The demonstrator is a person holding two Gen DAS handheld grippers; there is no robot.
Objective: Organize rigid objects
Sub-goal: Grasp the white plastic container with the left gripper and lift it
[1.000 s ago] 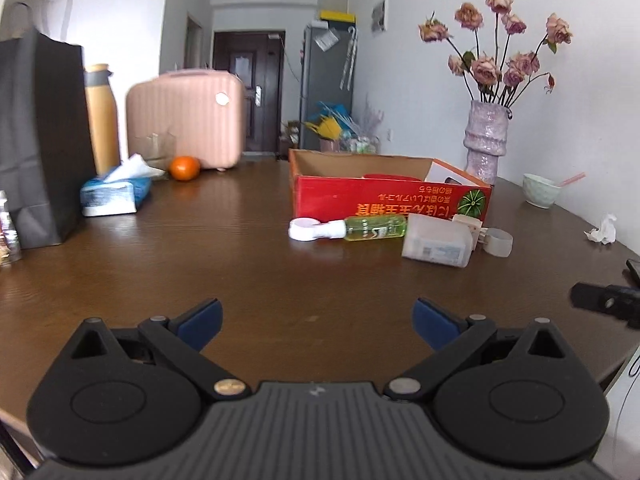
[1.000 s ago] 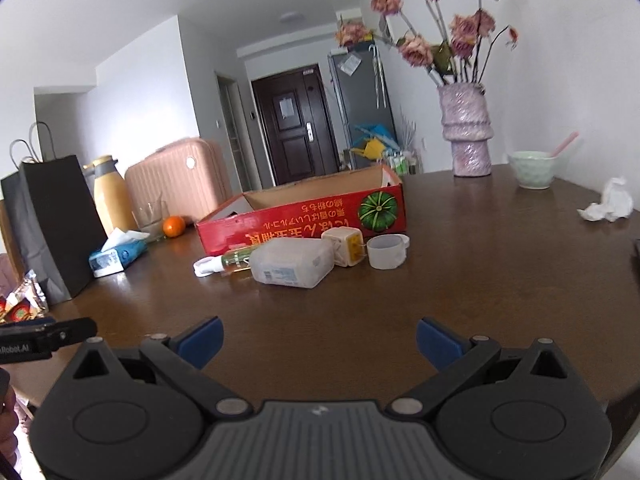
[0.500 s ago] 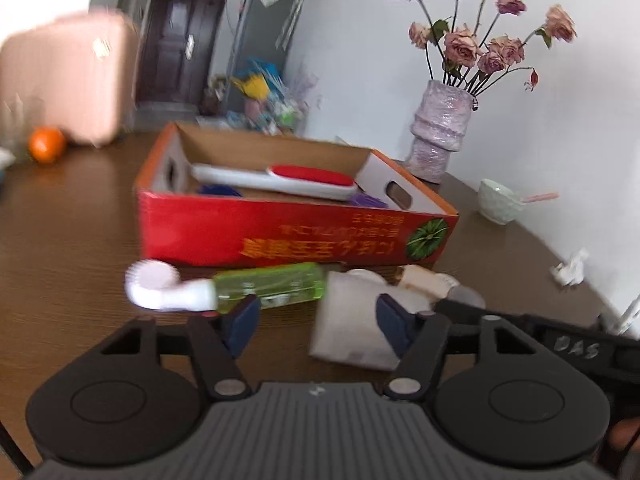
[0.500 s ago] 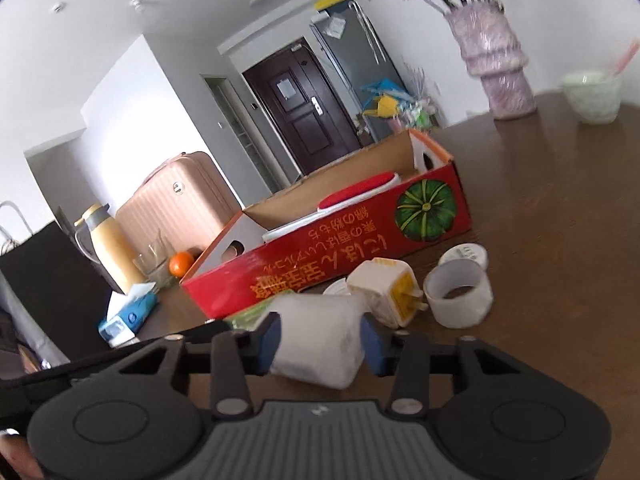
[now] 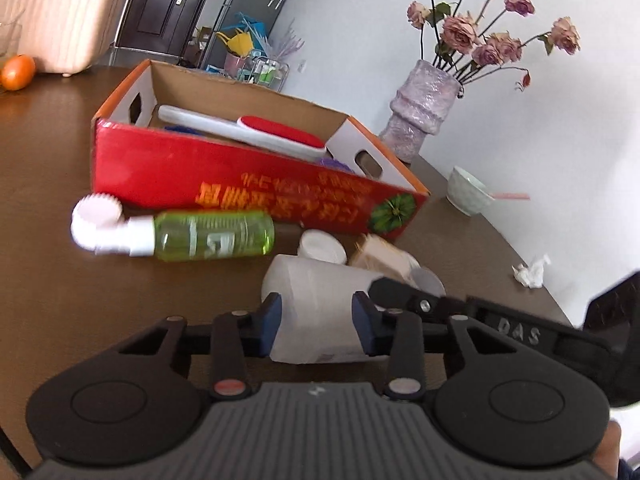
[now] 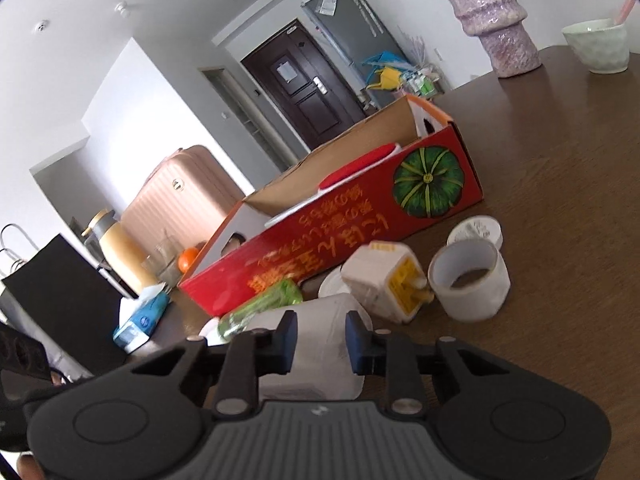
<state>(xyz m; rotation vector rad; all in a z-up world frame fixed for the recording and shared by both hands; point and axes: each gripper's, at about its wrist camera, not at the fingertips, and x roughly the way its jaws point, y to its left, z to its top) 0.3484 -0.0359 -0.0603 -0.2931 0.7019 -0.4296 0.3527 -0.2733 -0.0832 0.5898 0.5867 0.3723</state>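
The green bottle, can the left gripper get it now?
Probably not yet. The left gripper is closing around the white container; the green bottle lies uncovered beside it, against the red box.

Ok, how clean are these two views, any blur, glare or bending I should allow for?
Left wrist view: green bottle and its white cap smeared by motion blur, red box edges bowed by the fisheye. Right wrist view: box lettering soft, tape roll fairly sharp, white walls bright, table tilted, corners vignetted.

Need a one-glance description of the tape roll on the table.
Find the red box. At its pumpkin-print end, a tape roll stands on the table beside the plug adapter. It is the only open ring there.
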